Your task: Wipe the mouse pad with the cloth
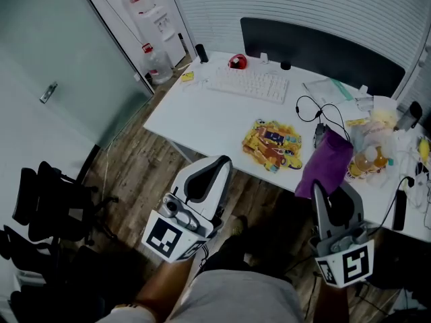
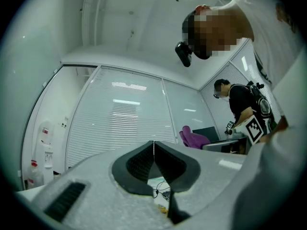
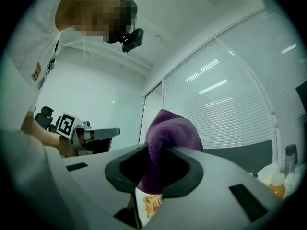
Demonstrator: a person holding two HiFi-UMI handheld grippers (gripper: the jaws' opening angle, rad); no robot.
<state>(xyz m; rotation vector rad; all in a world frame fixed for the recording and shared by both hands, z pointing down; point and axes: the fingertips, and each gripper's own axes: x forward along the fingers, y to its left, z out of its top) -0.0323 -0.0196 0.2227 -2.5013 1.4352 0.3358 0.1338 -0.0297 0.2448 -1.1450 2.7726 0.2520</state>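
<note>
A yellow, colourfully printed mouse pad (image 1: 273,143) lies flat near the front edge of the white desk (image 1: 202,116). My right gripper (image 1: 318,190) is shut on a purple cloth (image 1: 327,161), which hangs bunched just right of the pad, at the desk's front edge. In the right gripper view the cloth (image 3: 171,131) bulges up out of the closed jaws of the right gripper (image 3: 156,150), and a bit of the pad (image 3: 152,204) shows below. My left gripper (image 1: 224,161) hovers off the desk's front edge, left of the pad. Its jaws in the left gripper view meet with nothing between them (image 2: 153,143).
A white keyboard (image 1: 249,84) and a dark monitor (image 1: 323,49) stand behind the pad. Black cables and a mouse (image 1: 321,128) lie right of it, beside a plastic bag with bottles (image 1: 374,150). Black chairs (image 1: 47,200) stand on the wooden floor at left.
</note>
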